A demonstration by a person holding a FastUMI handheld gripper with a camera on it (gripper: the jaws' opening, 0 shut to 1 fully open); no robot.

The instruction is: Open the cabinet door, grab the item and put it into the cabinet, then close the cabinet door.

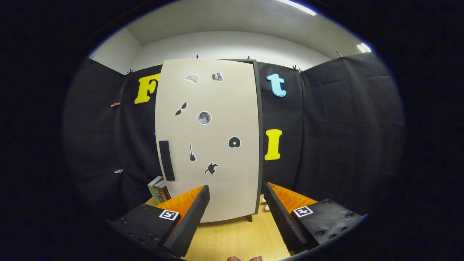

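Note:
A tall cabinet stands on the wooden table just beyond my fingers, its beige door (pixel 214 152) shut and covered with several small dark stickers. A black vertical handle (pixel 166 160) sits on the door's left side, low down. My gripper (pixel 236 197) is open in front of the door's lower part, with nothing between the fingers. A small pink thing (pixel 266 207) peeks out on the table beside the cabinet's right foot; I cannot tell what it is.
Two books (pixel 158 190) stand upright on the table left of the cabinet, partly behind the door. The wooden table (pixel 232 237) stretches between my fingers and the cabinet. Fingertips of a hand (pixel 243 259) show below the gripper.

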